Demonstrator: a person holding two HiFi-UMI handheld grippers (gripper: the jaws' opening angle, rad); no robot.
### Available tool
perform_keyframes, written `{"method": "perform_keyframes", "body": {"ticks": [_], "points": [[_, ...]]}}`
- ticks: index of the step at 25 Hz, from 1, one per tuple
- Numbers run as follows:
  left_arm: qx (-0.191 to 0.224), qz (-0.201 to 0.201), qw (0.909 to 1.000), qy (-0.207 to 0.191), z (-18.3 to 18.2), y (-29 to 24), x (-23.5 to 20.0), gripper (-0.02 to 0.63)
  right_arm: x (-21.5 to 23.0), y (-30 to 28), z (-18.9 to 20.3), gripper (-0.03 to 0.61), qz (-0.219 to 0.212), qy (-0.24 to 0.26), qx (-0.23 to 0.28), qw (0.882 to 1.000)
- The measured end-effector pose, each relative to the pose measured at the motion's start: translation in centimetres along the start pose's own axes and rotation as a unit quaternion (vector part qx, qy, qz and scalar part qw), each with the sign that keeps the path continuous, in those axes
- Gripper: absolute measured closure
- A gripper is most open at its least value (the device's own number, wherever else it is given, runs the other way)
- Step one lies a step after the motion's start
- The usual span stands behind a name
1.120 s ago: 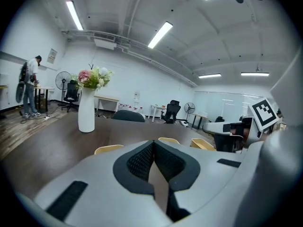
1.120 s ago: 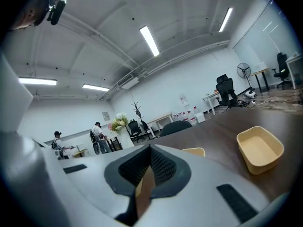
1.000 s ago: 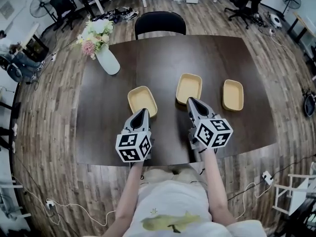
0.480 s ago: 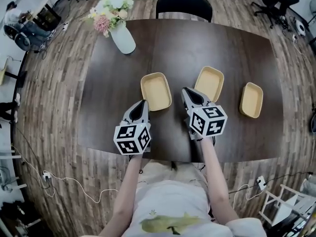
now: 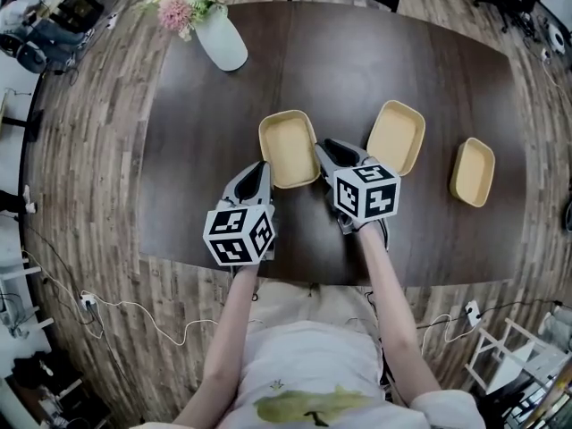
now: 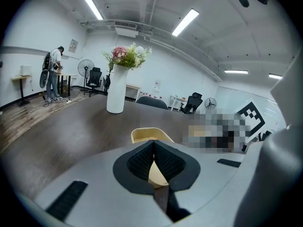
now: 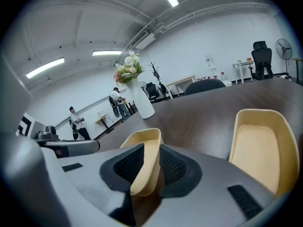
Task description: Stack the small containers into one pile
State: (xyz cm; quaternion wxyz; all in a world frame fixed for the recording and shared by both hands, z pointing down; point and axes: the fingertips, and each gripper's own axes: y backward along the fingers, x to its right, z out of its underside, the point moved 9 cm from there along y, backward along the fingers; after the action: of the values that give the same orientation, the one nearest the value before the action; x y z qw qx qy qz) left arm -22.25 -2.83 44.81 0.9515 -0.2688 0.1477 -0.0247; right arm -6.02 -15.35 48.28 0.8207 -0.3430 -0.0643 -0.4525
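Container rim (image 7: 147,167) sits between the pads of the right claw (image 5: 320,148), jaws just opened and not yet pinching; left claw (image 5: 262,168) is closed, empty. We should clamp squarely before lifting it over the middle container (image 5: 396,137) on the table (image 5: 206,132).

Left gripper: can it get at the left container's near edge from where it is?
Probably yes. The left gripper sits right at the left container, by its near-left corner, with nothing in between. Its jaws are shut, though, so they'd need to open before taking the rim.
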Motion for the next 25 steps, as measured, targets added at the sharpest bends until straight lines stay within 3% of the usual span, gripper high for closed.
{"method": "perform_keyframes", "body": {"ticks": [1,6,13,25], "points": [[-0.002,-0.001,1.0,0.002,0.1,-0.1,-0.2,0.589,0.0,-0.5,0.2,0.48,-0.001,-0.004,-0.008,1.0],[-0.01,-0.003,0.9999,0.007,0.3,-0.5,-0.9,0.589,0.1,-2.2,1.2,0.423,0.009,-0.02,-0.032,0.999],[-0.014,0.004,0.9999,0.007,0.5,-0.7,-1.7,0.589,-0.1,-3.8,1.9,0.417,0.029,-0.026,-0.053,0.998],[-0.013,0.022,0.9996,0.006,0.2,-1.1,-2.9,0.589,-0.2,-4.7,2.5,0.534,0.09,-0.04,-0.073,0.992]]}}
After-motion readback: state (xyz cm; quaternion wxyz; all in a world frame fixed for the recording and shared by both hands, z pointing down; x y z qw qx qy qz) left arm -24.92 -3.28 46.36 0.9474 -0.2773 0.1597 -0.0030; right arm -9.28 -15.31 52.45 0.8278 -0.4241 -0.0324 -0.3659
